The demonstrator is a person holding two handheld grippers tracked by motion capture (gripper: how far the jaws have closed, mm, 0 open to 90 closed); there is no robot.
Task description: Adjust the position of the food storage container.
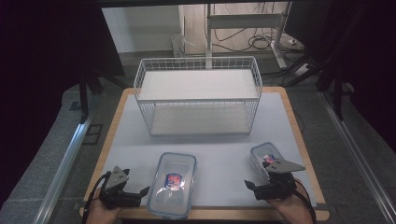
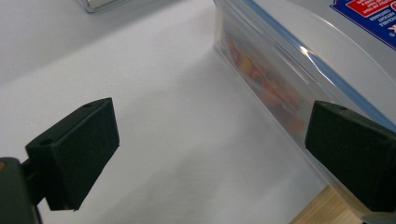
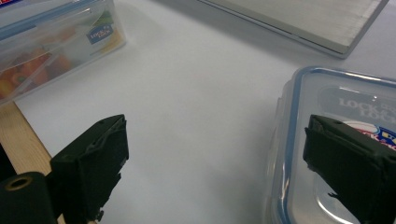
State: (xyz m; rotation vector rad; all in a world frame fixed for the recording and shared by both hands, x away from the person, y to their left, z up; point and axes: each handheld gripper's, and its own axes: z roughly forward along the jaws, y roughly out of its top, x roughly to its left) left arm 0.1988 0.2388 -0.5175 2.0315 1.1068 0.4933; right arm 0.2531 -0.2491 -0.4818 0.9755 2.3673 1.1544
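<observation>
Both grippers gape empty: left gripper [image 1: 140, 192] beside the large container [image 1: 172, 185], right gripper [image 1: 252, 188] beside the small container [image 1: 264, 156]; a careless nudge could push the large container off the table edge [image 1: 224, 213].

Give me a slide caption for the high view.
Two open grippers flank lidded containers before a wire rack.

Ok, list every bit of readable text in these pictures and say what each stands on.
"LOCK" over a second "LOCK": raised in the small container's lid.
"LOCK...": blue label on the large container's end wall, rest too small.
Red-and-blue sticker on the large container's lid: blurred, unreadable.
White print on that sticker's corner: blurred.
</observation>
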